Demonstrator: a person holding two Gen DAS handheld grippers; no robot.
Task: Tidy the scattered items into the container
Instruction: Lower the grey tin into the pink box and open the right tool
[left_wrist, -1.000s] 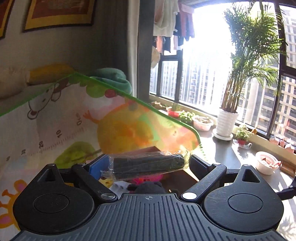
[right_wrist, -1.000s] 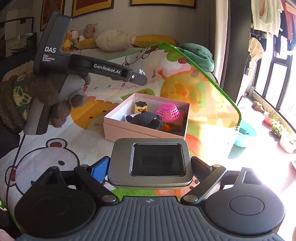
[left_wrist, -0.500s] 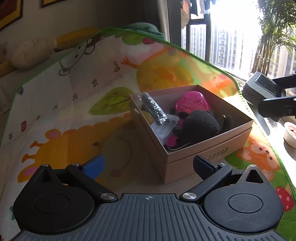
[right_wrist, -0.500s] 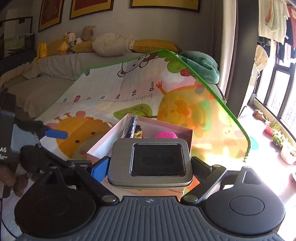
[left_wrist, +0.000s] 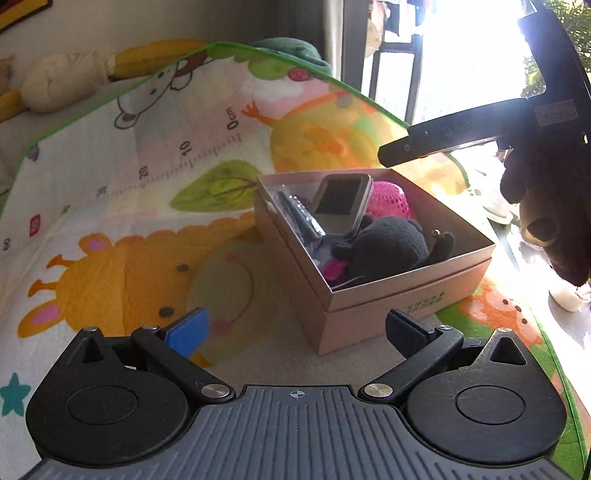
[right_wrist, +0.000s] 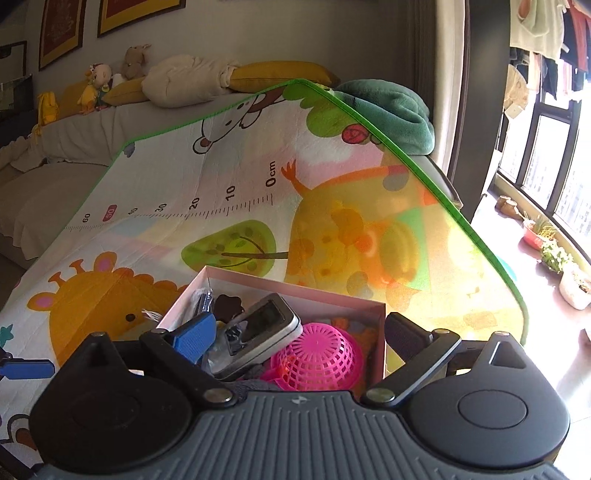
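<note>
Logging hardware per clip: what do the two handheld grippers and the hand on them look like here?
Both match: ribbed grey body, two round black discs, black linkage arms with silver pivot screws. On the left gripper and the right gripper, one finger has a blue pad, the other a black one. A dark brown fuzzy glove covers the hand on the right gripper. No cables visible.

Open left gripper (left_wrist: 295, 328) faces the box (left_wrist: 399, 295) holding a tin (left_wrist: 341, 205).

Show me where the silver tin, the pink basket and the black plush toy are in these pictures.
silver tin (left_wrist: 341, 204), left wrist view, on its dark window.
pink basket (right_wrist: 319, 356), right wrist view, on its mesh side.
black plush toy (left_wrist: 388, 245), left wrist view, on its round body.
</note>
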